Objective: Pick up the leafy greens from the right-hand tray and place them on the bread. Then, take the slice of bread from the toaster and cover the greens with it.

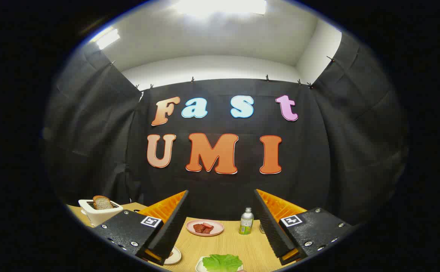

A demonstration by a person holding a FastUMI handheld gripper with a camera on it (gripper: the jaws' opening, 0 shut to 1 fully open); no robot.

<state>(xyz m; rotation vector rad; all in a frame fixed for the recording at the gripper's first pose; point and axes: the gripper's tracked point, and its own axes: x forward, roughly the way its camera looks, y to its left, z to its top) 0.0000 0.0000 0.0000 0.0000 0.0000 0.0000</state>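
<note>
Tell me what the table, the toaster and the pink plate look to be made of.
Table: wood or wood-look laminate, matte, with straight pale grain lines.
Toaster: white shell, smooth with a soft sheen, probably plastic or painted metal; a brown bread slice stands in its slot.
Pink plate: smooth, evenly coloured, plastic or glazed ceramic; unclear which.
The tongs hang open above the table.

— How does the gripper [221, 221] stand?
— Level, held above the table, pointing at the far wall.
— And its fingers [174, 223]?
— Spread wide apart, nothing pressed between them. Each one angles outward from its base, the inner faces turned toward each other.
</note>
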